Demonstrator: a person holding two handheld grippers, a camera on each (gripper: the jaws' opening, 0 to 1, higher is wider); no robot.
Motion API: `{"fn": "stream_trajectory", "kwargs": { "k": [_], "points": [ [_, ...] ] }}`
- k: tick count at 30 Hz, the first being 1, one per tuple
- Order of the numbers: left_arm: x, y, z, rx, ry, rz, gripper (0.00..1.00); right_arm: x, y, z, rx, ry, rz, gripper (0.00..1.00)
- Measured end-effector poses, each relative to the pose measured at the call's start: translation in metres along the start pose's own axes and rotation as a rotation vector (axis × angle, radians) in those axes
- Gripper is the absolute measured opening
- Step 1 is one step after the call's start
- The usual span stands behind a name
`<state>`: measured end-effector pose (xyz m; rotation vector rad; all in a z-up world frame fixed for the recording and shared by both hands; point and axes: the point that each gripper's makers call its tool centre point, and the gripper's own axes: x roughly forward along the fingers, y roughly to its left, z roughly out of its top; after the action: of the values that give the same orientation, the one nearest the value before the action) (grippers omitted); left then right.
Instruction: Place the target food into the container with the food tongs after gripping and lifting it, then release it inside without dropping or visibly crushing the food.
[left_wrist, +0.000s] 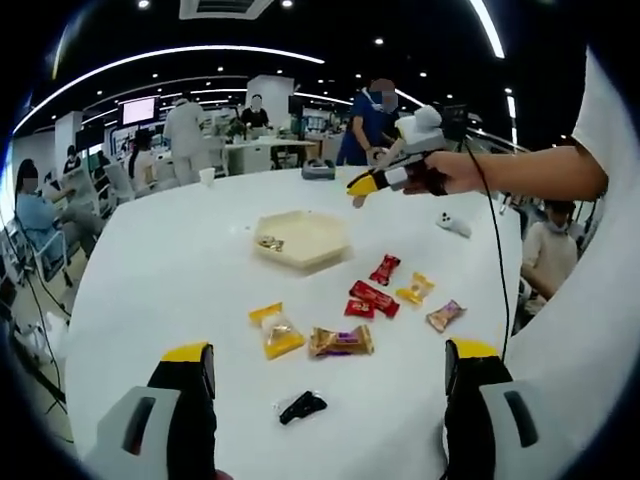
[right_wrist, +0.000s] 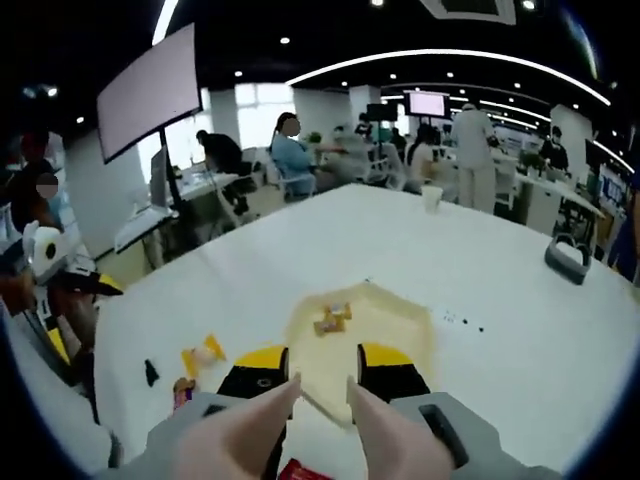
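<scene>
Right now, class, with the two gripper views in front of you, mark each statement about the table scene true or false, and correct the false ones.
1. The container already holds wrapped food. True.
2. The left tool is shut on a candy. False: its jaws stand wide apart, holding nothing.
3. The right tool hangs above the container. True.
4. All the candies lie inside the container. False: several, such as the yellow candy and the red candy, lie on the white table.
5. The container is round and blue. False: it is pale yellow with angled sides.

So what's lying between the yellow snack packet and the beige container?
Only bare white table separates the yellow snack packet from the beige container, judging by the left gripper view.
</scene>
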<state>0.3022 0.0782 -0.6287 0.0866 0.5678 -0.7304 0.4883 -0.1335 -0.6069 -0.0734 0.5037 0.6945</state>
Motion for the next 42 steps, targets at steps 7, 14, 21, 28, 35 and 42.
{"fn": "stream_trajectory", "kwargs": {
  "k": [7, 14, 21, 28, 35, 42],
  "points": [
    [0.0, 0.003, 0.007, 0.006, -0.016, 0.008, 0.96, -0.014, 0.0, 0.013, 0.052, -0.049, -0.053, 0.26],
    [0.0, 0.005, 0.007, 0.011, -0.021, 0.007, 0.96, -0.033, 0.009, 0.012, 0.087, -0.091, -0.07, 0.27],
    [0.0, 0.005, 0.002, 0.021, -0.007, -0.005, 0.96, -0.055, 0.024, -0.002, 0.063, -0.081, -0.097, 0.27],
    [0.004, 0.002, -0.001, 0.032, 0.002, -0.029, 0.96, -0.075, 0.039, -0.019, 0.085, -0.096, -0.121, 0.27],
    [0.011, -0.002, 0.002, 0.049, 0.003, -0.061, 0.96, -0.091, 0.045, -0.029, 0.084, -0.093, -0.14, 0.27],
    [0.02, -0.013, 0.001, 0.076, 0.024, -0.099, 0.96, -0.109, 0.044, -0.044, 0.088, -0.076, -0.164, 0.27]
  ]
}}
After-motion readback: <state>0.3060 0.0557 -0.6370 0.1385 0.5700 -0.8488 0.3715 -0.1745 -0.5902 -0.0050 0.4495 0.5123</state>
